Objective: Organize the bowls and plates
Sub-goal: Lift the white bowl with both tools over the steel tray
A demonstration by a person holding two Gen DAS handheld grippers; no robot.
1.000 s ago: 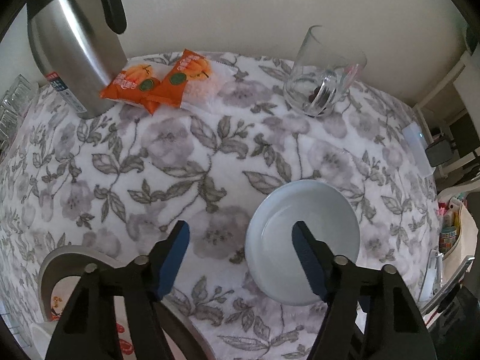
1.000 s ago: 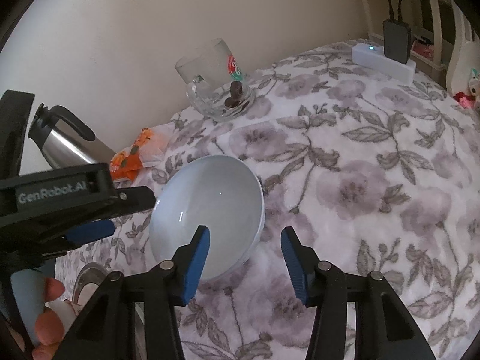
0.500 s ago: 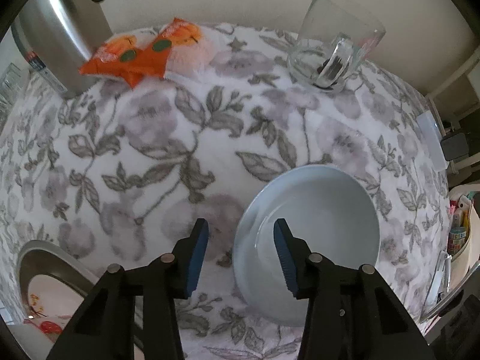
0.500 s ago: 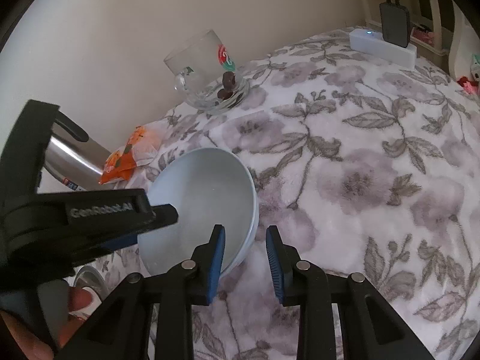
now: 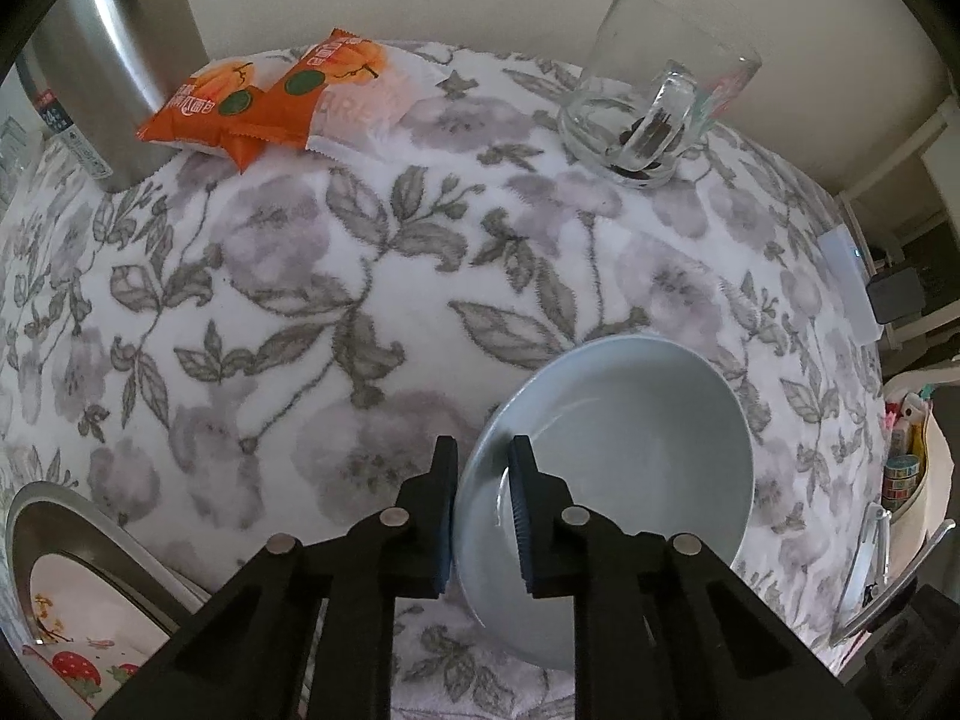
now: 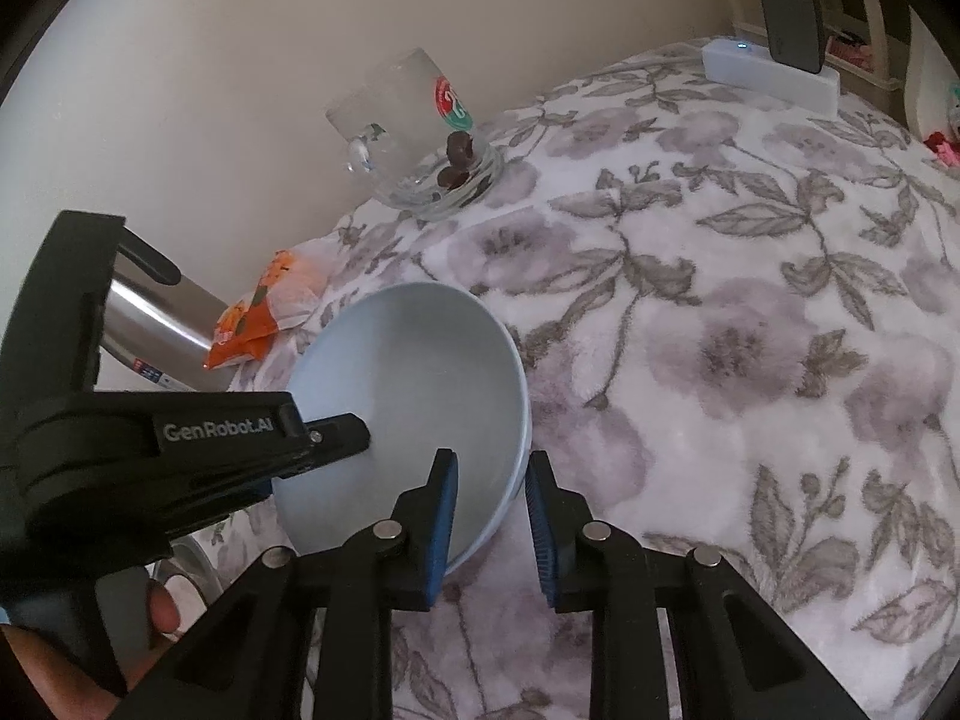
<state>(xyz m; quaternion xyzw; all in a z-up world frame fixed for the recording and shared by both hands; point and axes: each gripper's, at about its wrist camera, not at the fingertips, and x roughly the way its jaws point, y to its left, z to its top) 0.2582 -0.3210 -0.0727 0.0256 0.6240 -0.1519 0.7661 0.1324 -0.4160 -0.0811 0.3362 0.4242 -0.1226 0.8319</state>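
Your left gripper (image 5: pixel 483 489) straddles the near-left rim of the pale blue bowl (image 5: pixel 630 420), jaws narrow and closing with the rim between them, one pad inside and one outside; your right gripper (image 6: pixel 489 516) straddles the bowl's near-right rim the same way, jaws closing, though whether its pads press yet you cannot tell; a second rim shows just under the bowl's right edge, so it may be two nested bowls; the bowl sits on the flower-patterned tabletop (image 5: pixel 300 312), with a metal-rimmed plate (image 5: pixel 66 588) near its left at the tabletop's near edge; beyond the bowl lies open cloth; farther back stand a glass mug (image 5: pixel 648 96), orange snack packets (image 5: pixel 264 96) and a steel thermos (image 5: pixel 114 78), all along the wall edge; right of the bowl the tabletop ends by a white box (image 6: pixel 774 75); a second ago both pairs of jaws stood wide, and your left gripper was higher.
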